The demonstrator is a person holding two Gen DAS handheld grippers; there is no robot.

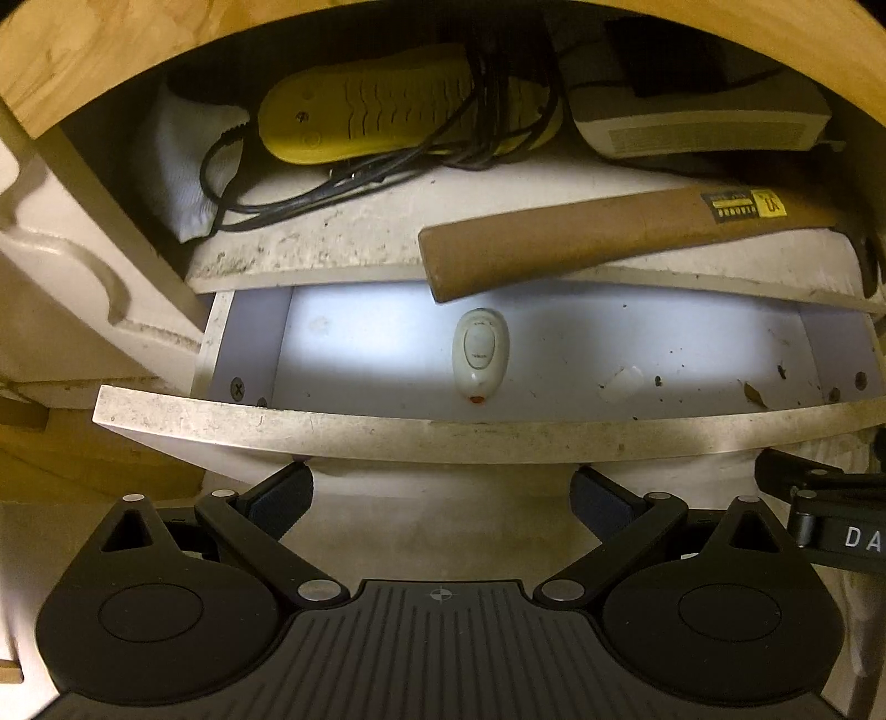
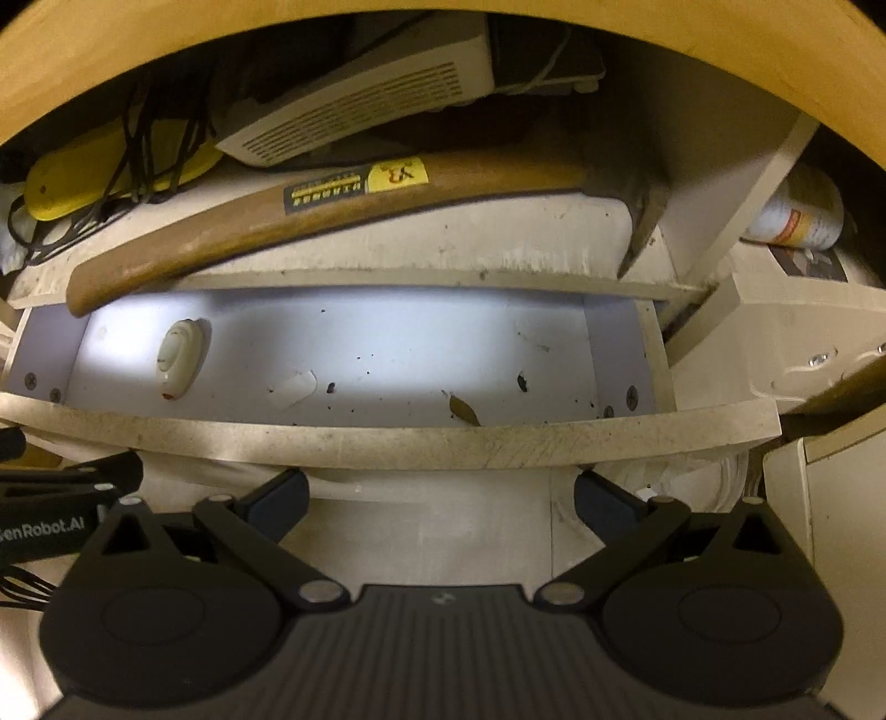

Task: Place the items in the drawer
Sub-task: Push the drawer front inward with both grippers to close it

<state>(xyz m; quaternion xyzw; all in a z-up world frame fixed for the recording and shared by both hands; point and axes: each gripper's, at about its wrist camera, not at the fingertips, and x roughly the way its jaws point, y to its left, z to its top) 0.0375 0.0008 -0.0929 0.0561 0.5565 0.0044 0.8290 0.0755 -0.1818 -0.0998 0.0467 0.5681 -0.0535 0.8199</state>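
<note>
A white drawer (image 1: 387, 429) stands pulled open below a shelf; it also shows in the right wrist view (image 2: 387, 437). A small white oval remote (image 1: 479, 351) lies on the drawer floor, left of centre in the right wrist view (image 2: 177, 357). A wooden-handled hammer (image 1: 609, 238) lies on the shelf above, its handle end overhanging the drawer (image 2: 310, 216). My left gripper (image 1: 440, 495) is open and empty just in front of the drawer front. My right gripper (image 2: 440, 495) is open and empty, also in front of the drawer front.
On the shelf lie a yellow device (image 1: 360, 116) wrapped in black cables (image 1: 266, 194), a white cloth (image 1: 183, 166) and a white vented box (image 1: 698, 127). Debris and a dry leaf (image 2: 464, 411) dot the drawer floor. A wooden edge (image 1: 166, 44) arches overhead. A can (image 2: 797, 219) lies at right.
</note>
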